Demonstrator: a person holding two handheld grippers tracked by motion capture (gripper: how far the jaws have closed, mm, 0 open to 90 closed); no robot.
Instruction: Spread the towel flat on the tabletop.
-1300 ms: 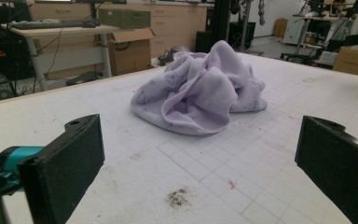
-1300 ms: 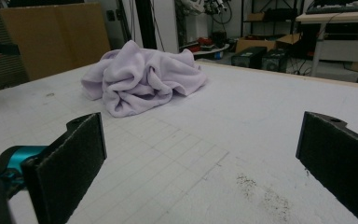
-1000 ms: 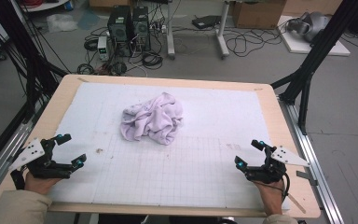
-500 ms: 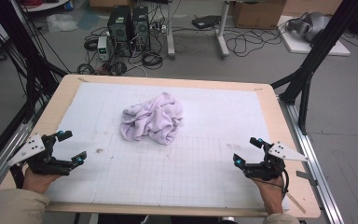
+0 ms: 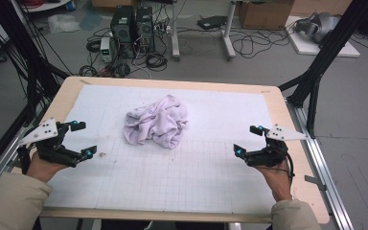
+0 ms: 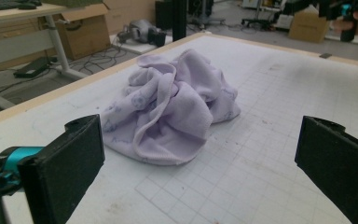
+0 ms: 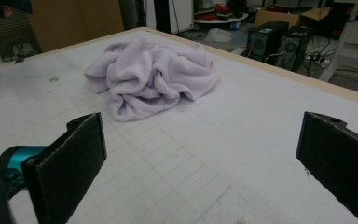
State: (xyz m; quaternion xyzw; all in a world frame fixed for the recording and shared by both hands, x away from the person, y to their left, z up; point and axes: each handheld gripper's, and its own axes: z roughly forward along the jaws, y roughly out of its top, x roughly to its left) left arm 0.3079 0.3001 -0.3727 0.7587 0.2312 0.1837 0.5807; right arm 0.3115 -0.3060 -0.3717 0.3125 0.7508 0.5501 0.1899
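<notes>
A crumpled lilac towel (image 5: 157, 121) lies in a heap on the white gridded mat (image 5: 182, 167), a little behind the table's middle. My left gripper (image 5: 82, 139) hovers near the mat's left edge, open, with nothing between its jaws. From the left gripper view the towel (image 6: 172, 109) sits ahead of the wide-apart pads (image 6: 70, 158). My right gripper (image 5: 248, 141) is near the right edge, open too and holding nothing. In the right gripper view the towel (image 7: 149, 74) lies ahead and to the left, beyond the left pad (image 7: 72, 158).
The mat covers a wooden table (image 5: 297, 158) with a black frame post (image 5: 316, 86) at its right. Computer towers (image 5: 132, 24), cables and desk legs stand on the floor behind. Small dark specks (image 5: 101, 154) mark the mat near my left gripper.
Both grippers have risen slightly and shifted inward a little toward the towel. The towel has not moved.
</notes>
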